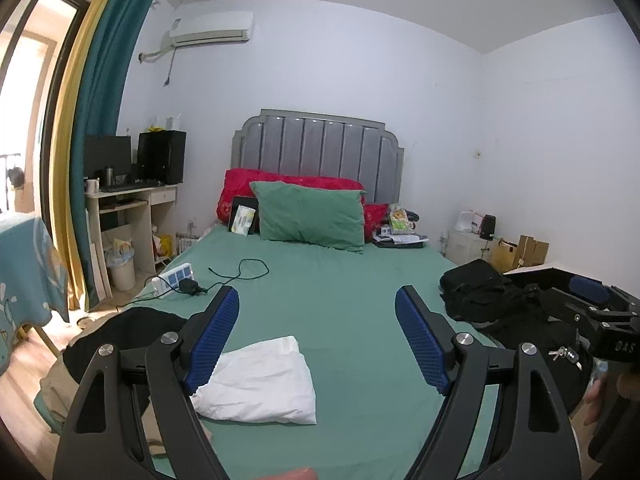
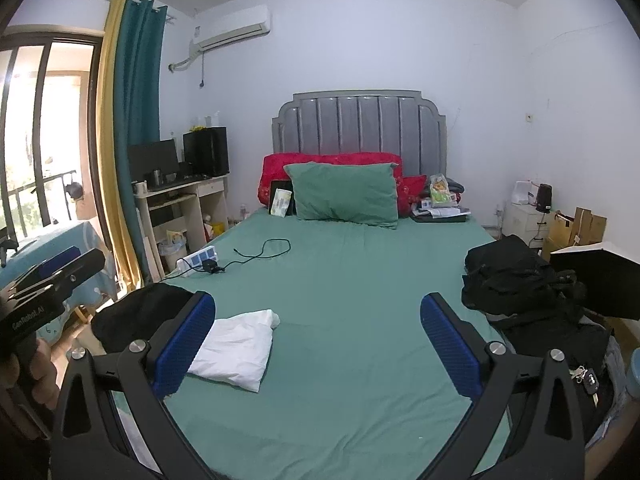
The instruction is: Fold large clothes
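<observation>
My left tool [image 1: 318, 300] hangs over the foot of the bed [image 1: 332, 280], its blue pads wide apart with nothing between them. My right tool [image 2: 318, 308] is the same: pads spread, only green sheet in the gap. Each tool shows at the edge of the other's view, the right one [image 1: 592, 300] off to the right side of the bed and the left one [image 2: 60, 276] off to its left side.

Closest to the left tool, a folded white garment [image 1: 260, 380] lies flat on the bed near the foot, toward the left edge; the left pad overlaps it in the view, but I can't tell that it touches. Just left of that, a dark garment [image 1: 120, 332] droops over the bed's left corner.

On the right edge of the bed sits a heap of black clothes [image 2: 516, 276], with keys [image 2: 586, 376] lying on dark fabric nearer to me.

Further up the bed, a power strip [image 1: 172, 276] and black cable [image 1: 244, 272] rest on the left half. At the head of the bed, a green pillow [image 1: 312, 216] leans on red pillows [image 1: 248, 184] before the grey headboard [image 1: 320, 140]. Left of the bed stands a bench [image 2: 180, 200] with a monitor.
</observation>
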`<state>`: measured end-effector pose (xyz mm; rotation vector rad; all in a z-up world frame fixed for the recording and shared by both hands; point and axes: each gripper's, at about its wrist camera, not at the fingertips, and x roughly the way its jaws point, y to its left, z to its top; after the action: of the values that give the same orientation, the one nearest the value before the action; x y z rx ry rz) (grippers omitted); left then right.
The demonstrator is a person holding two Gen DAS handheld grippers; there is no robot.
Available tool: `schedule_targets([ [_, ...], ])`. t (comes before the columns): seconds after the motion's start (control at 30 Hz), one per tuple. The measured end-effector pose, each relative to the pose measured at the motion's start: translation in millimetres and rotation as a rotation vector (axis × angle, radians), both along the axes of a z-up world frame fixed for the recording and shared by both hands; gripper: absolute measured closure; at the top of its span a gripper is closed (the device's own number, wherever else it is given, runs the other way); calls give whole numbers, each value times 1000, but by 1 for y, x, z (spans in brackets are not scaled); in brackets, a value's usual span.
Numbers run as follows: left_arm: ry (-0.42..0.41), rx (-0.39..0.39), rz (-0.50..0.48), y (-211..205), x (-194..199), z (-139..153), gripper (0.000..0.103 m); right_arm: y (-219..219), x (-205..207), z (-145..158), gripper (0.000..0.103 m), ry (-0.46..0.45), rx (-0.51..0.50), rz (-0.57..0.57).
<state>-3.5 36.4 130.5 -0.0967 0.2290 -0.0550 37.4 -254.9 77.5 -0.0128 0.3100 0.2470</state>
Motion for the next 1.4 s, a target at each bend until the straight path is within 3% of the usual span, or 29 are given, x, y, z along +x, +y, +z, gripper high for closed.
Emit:
schedule_targets([
  [1.4,4,22,-28,-4,6,-10,20,-2,4,0,2,21,1,-15],
])
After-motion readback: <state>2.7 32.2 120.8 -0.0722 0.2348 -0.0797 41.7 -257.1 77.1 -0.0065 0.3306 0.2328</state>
